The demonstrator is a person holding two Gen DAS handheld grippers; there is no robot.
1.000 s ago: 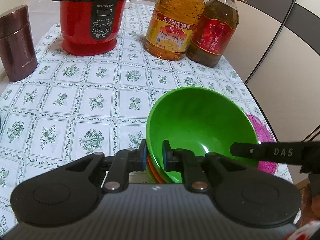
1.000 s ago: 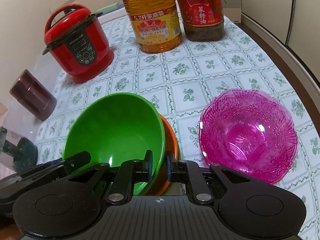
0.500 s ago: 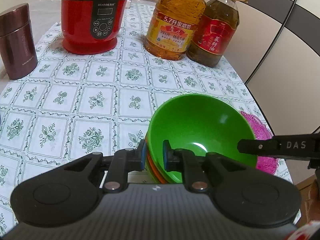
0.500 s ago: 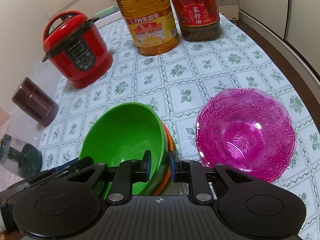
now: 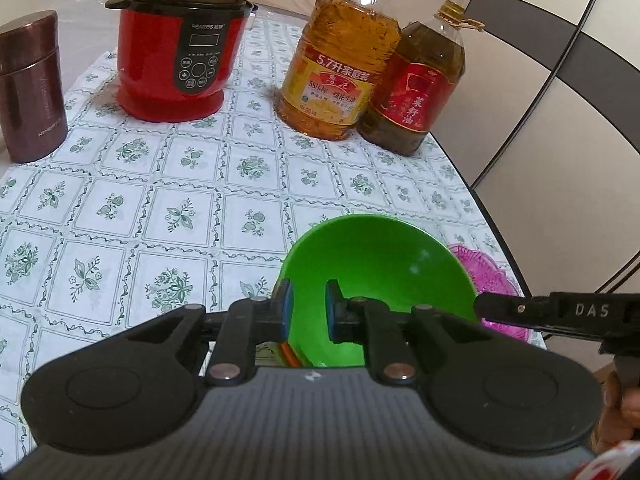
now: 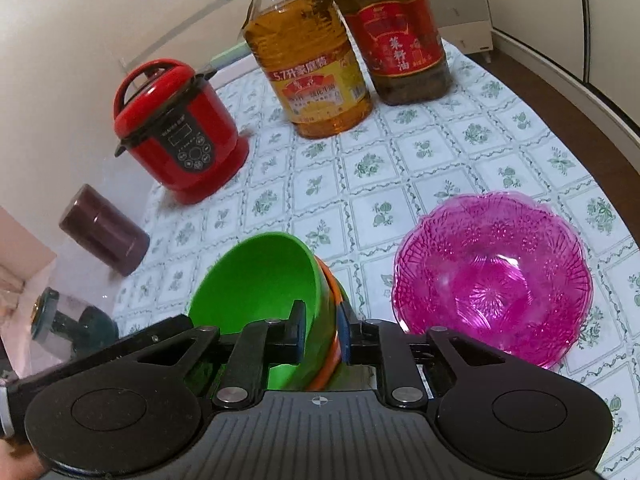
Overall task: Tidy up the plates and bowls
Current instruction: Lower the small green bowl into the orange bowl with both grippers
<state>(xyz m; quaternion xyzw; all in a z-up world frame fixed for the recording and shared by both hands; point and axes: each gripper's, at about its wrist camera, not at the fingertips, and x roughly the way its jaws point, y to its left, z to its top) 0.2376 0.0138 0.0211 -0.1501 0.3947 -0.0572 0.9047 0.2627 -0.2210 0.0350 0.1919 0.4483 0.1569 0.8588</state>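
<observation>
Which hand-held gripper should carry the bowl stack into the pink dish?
Right, probably. The right hand-held gripper spans the rims of the green bowl stack, with the pink dish directly beside it. The left hand-held gripper grips the far side.

A glossy green bowl [image 6: 260, 280] sits nested on top of an orange bowl [image 6: 334, 300], the stack tilted, open side up. Just beside it to the right, a translucent magenta cut-pattern dish [image 6: 492, 284] with a scalloped rim rests flat, apart from the stack.
</observation>
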